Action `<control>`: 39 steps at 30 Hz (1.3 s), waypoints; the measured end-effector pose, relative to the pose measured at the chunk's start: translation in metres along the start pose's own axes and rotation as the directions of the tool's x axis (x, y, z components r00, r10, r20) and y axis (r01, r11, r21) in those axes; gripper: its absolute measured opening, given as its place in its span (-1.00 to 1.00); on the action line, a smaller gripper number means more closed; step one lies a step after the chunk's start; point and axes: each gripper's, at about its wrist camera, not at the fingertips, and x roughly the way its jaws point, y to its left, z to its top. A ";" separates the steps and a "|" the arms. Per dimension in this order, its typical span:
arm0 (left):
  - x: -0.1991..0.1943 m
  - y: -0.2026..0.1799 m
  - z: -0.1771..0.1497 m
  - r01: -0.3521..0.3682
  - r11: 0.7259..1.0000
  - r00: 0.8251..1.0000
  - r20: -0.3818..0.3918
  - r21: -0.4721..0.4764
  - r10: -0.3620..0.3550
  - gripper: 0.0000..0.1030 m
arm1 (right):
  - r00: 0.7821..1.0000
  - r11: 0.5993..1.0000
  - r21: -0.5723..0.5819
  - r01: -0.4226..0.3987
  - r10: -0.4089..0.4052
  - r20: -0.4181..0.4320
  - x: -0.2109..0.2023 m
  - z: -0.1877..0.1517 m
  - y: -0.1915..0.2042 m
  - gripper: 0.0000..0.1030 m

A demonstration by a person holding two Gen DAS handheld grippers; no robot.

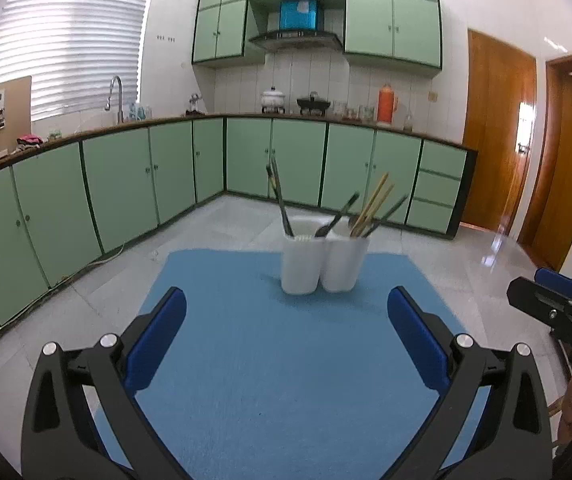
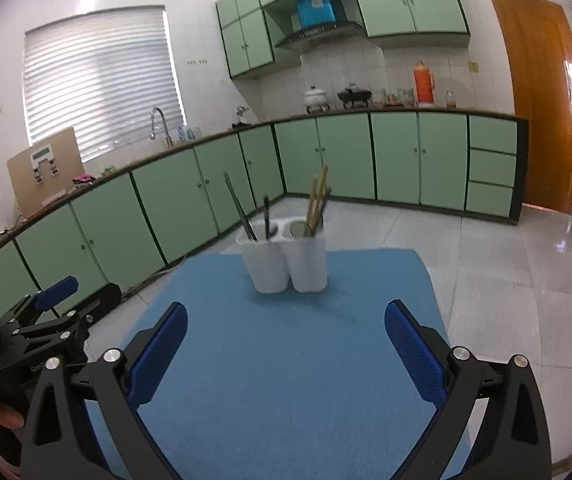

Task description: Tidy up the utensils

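Left wrist view: both grippers, left gripper and right gripper, are wide open, holding nothing. A careless bump could tip the far white holder and spill its chopsticks.

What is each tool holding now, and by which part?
Nothing is held. The left tool and the right tool are both open over the blue mat, apart from the white utensil holder.

Mat plain blue – holder white – chopsticks tan, cabinets pale green.
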 end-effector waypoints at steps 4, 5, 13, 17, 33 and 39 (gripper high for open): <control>-0.017 -0.003 0.009 0.002 1.000 1.000 0.024 0.007 -0.002 0.90 | 1.000 1.000 -0.014 -0.002 0.002 0.031 -0.017 0.010 0.007 0.88; -0.021 -0.005 0.012 0.000 1.000 1.000 0.029 0.013 0.000 0.90 | 0.999 1.000 -0.016 -0.005 0.005 0.039 -0.021 0.012 0.009 0.88; -0.047 -0.011 0.020 0.009 1.000 0.997 0.072 0.030 -0.011 0.90 | 0.998 0.999 -0.039 0.007 -0.004 0.070 -0.041 0.019 0.015 0.88; -0.058 -0.015 0.020 0.003 0.999 0.996 0.089 0.046 -0.008 0.90 | 0.997 0.998 -0.061 0.009 -0.004 0.078 -0.048 0.019 0.021 0.88; -0.089 -0.018 0.016 0.014 0.999 0.991 0.133 0.042 -0.020 0.89 | 0.993 0.996 -0.093 0.000 0.011 0.115 -0.067 0.019 0.032 0.88; -0.090 -0.017 0.016 0.010 0.999 0.991 0.136 0.044 -0.016 0.89 | 0.993 0.996 -0.090 -0.003 0.013 0.115 -0.068 0.019 0.031 0.88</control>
